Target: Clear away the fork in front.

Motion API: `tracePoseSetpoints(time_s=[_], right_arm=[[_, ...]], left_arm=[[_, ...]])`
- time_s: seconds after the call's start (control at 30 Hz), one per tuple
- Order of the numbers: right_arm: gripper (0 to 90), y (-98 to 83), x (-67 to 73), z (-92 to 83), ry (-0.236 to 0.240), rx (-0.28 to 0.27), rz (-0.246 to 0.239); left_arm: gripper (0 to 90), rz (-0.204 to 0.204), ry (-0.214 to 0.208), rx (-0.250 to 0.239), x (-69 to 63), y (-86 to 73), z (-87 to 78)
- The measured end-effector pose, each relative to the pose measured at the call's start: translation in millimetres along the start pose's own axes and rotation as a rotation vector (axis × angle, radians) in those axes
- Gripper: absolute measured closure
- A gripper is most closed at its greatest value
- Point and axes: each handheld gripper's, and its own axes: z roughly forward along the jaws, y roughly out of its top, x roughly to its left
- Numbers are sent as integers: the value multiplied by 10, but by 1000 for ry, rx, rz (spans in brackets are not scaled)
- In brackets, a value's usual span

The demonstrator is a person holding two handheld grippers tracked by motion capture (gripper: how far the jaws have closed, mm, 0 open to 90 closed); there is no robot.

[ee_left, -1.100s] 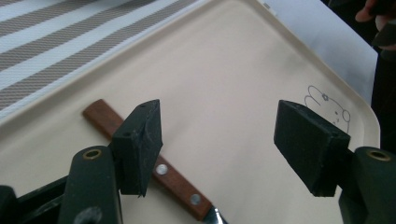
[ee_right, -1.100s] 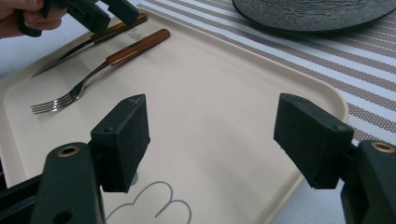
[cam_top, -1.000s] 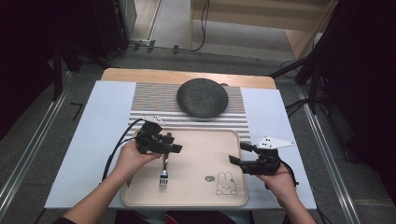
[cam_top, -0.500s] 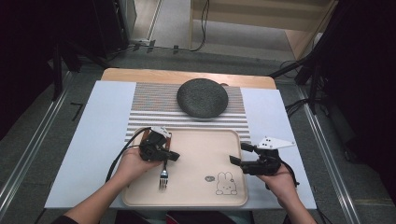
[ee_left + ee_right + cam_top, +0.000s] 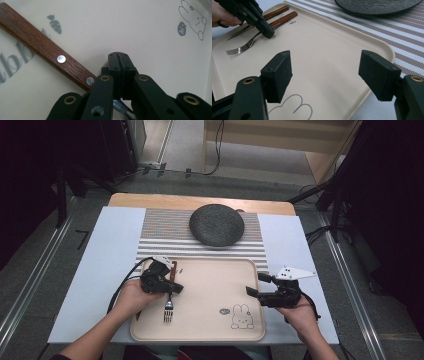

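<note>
Left gripper [image 5: 176,289] was down on the beige plastic tray with the rabbit print [image 5: 215,285], tips pointing at the tray floor. Its fingers [image 5: 117,65] were pressed together, no gap at the tips. The wooden-handled metal fork [image 5: 169,306] lay right at those fingers. The riveted brown handle [image 5: 47,50] ran away to one side of them and the metal neck passed just under and behind the tips, tines toward the person. I couldn't tell if the thin neck was actually pinched or just touched. Judged: the hand came in at the neck because it's the narrow bit where the handle ends, the easiest spot to nip a flat-lying fork.

From the right gripper view, the left gripper [image 5: 268,33] sat on the fork [image 5: 244,46] where wood meets metal. A wooden-handled knife [image 5: 275,12] lay just beyond it, parallel, on the far side from the right fingers.

Right gripper [image 5: 255,284] hovered over the tray's other edge, fingers [image 5: 278,75] spread wide with nothing between, well apart from the fork. Probably parked there to stay out of the way, or ready to steady the tray.

Dark round stoneware plate [image 5: 216,224] sat on a striped woven placemat [image 5: 160,232] beyond both pairs of fingers, on the pale worktop [image 5: 107,250]. It was empty, likely where the cutlery gets laid beside.
</note>
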Motion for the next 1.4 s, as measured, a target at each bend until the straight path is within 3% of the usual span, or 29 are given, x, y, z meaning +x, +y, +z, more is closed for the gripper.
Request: tracePoseSetpoints(time_s=[0.27, 0.87, 0.97, 1.13, 1.4], right_arm=[[250, 1, -1, 1, 1, 2, 0], [250, -28, 3, -12, 4, 6, -4], [250, -49, -4, -31, 6, 7, 1], [249, -66, -20, -39, 7, 11, 5], [248, -74, -26, -7, 14, 30, 3]], left_arm=[[896, -56, 21, -26, 121, -101, -128], [893, -85, 46, -42, 275, -282, -336], [859, -89, 38, -47, 280, -284, -350], [787, -82, -9, -105, 237, -246, -408], [511, -57, -48, -219, 138, -141, -520]])
